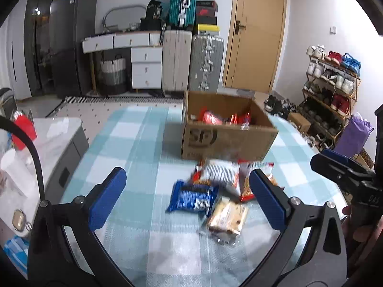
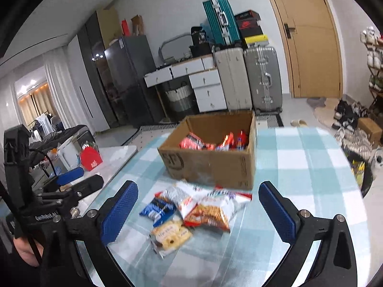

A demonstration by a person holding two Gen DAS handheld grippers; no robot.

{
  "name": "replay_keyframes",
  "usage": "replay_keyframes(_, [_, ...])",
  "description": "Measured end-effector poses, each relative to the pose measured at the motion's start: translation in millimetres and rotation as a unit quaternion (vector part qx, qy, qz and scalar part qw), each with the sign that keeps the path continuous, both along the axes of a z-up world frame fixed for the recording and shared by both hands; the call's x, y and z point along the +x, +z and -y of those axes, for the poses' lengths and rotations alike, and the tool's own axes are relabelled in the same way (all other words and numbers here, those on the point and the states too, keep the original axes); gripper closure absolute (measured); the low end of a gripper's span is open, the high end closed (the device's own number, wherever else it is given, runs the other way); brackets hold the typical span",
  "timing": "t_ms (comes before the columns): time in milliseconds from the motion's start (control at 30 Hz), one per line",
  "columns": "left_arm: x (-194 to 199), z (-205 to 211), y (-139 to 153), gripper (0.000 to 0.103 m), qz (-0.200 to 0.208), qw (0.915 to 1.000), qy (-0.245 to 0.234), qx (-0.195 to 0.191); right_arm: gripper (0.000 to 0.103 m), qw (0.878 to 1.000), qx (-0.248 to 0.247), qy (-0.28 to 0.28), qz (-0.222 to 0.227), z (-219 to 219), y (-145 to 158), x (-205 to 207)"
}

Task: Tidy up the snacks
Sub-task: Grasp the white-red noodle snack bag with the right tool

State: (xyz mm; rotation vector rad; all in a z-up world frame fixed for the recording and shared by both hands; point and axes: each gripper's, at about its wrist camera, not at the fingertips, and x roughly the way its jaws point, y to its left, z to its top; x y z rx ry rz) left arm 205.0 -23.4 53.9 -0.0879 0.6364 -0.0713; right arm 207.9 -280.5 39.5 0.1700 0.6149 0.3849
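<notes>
Your left gripper and right gripper both spread wide, empty, snack packets heaped mid-table — cardboard box just behind, toward the far edge.

We see a table covered by a pale blue and white checked cloth, and on it stands an open cardboard box with red snack packets inside. Just in front of the box lies a small heap of packets: a blue one, a white striped one, an orange-red one and a clear pack of pale biscuits, overlapping one another.
</notes>
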Motion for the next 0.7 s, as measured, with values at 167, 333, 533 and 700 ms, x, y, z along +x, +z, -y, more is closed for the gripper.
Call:
replay_keyframes(167, [2, 7, -32, 0.000, -0.011, 0.9998, -0.004, 0.013, 0.000, 1.000, 0.011, 0.004, -0.022, 0, -26, 2])
replay_keyframes(333, [4, 7, -54, 0.000, -0.013, 0.9999, -0.007, 0.009, 0.000, 0.999, 0.018, -0.005, -0.050, 3, -47, 11])
replay_keyframes(533, [11, 9, -71, 0.000, -0.012, 0.9998, -0.004, 0.017, 0.000, 0.998, 0.010, -0.007, -0.065, 2, -60, 23])
replay_keyframes(700, [15, 12, -86, 0.000, -0.024, 0.9995, -0.005, 0.018, 0.000, 0.996, 0.016, -0.006, -0.088, 4, -72, 38])
